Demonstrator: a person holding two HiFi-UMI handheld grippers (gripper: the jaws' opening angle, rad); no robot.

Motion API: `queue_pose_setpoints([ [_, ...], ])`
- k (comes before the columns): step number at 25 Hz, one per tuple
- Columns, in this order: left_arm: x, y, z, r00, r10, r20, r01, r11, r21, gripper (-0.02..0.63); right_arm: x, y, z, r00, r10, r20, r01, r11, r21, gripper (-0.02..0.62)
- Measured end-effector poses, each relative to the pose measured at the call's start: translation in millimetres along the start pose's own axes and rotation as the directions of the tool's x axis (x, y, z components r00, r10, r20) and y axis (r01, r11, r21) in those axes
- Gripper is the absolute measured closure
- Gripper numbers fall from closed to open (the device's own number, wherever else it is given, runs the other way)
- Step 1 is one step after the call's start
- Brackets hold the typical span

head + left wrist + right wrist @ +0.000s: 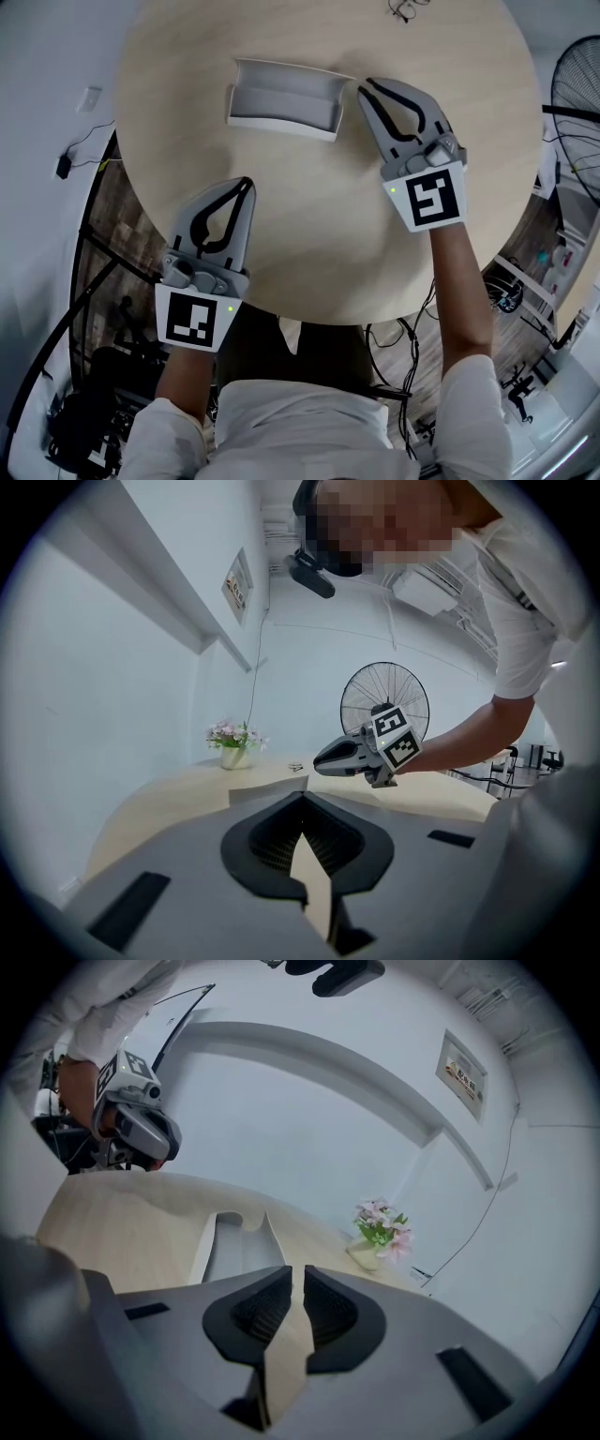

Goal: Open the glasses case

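Clearly the glasses case (281, 98) already lies open on the round wooden table (309, 253), toward its far side. Its grey inside faces up and its pale rim runs round it. In the right gripper view the case (230, 1241) shows as a long open trough just beyond the jaws.

The right gripper (364, 87) rests low over the table with its tips just beside the right end of the case; whether they touch it cannot be told from the head view. Its own view shows the right gripper (292, 1271) with the two black pads drawn almost together, only a thin slit between them, and nothing caught in that slit.

The left gripper (247, 182) is nearer the person and well apart from the case, over bare wood. Its tips point toward the far side. Seen along its jaws, the left gripper (302, 797) has its tips meeting at the front, with bare table showing through the hollow behind them, and it holds nothing.

A small pot of pink flowers (380, 1232) stands at the table's edge by the white wall. A standing fan (574, 75) is off to the right of the table.
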State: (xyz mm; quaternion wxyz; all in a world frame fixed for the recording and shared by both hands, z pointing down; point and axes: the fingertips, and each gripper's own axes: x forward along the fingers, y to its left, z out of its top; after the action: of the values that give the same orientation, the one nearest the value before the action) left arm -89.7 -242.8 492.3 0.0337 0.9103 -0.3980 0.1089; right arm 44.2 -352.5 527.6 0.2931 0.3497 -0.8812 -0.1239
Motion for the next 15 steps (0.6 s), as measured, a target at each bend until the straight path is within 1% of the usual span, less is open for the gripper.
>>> queue_pose_setpoints([
  [2,-3.0,-2.3,7.8,1.000,-0.002,0.002,0.002,1.000,0.009,0.592,-12.7,-2.6,11.7,1.000,-0.015,0.021,0.015,1.000,0.000,0.557],
  [4,-8.2,-2.4,14.4,1.000,0.012,-0.022,-0.012,1.000,-0.009,0.592,-29.2,-4.0,27.6,0.998,-0.027,0.052,0.026,1.000,0.015,0.557],
  [6,-16.2,-3.1,24.2,0.997,0.045,-0.057,-0.048,0.998,-0.043,0.592,-50.3,-4.0,45.8,0.996,-0.034,0.085,0.029,0.998,0.062,0.557],
  [8,-25.3,-5.8,42.4,0.994,0.083,-0.068,-0.088,0.993,-0.073,0.592,-76.5,-7.1,65.6,0.992,-0.048,0.119,0.033,0.991,0.127,0.557],
  [10,-32.0,-8.3,68.2,0.991,0.126,-0.040,-0.129,0.987,-0.095,0.592,-105.7,-16.9,86.0,0.984,-0.080,0.160,0.049,0.981,0.186,0.558],
  [11,-34.1,-8.3,84.0,0.988,0.156,-0.010,-0.156,0.983,-0.102,0.592,-120.5,-23.9,96.1,0.978,-0.100,0.185,0.061,0.976,0.208,0.558],
  [13,-39.3,-8.2,116.5,0.974,0.222,0.052,-0.216,0.971,-0.106,0.592,-151.0,-39.3,116.0,0.961,-0.149,0.234,0.090,0.966,0.244,0.560],
  [15,-48.9,-13.6,140.6,0.959,0.273,0.071,-0.265,0.958,-0.106,0.592,-184.2,-52.1,133.4,0.942,-0.196,0.274,0.115,0.952,0.284,0.560],
])
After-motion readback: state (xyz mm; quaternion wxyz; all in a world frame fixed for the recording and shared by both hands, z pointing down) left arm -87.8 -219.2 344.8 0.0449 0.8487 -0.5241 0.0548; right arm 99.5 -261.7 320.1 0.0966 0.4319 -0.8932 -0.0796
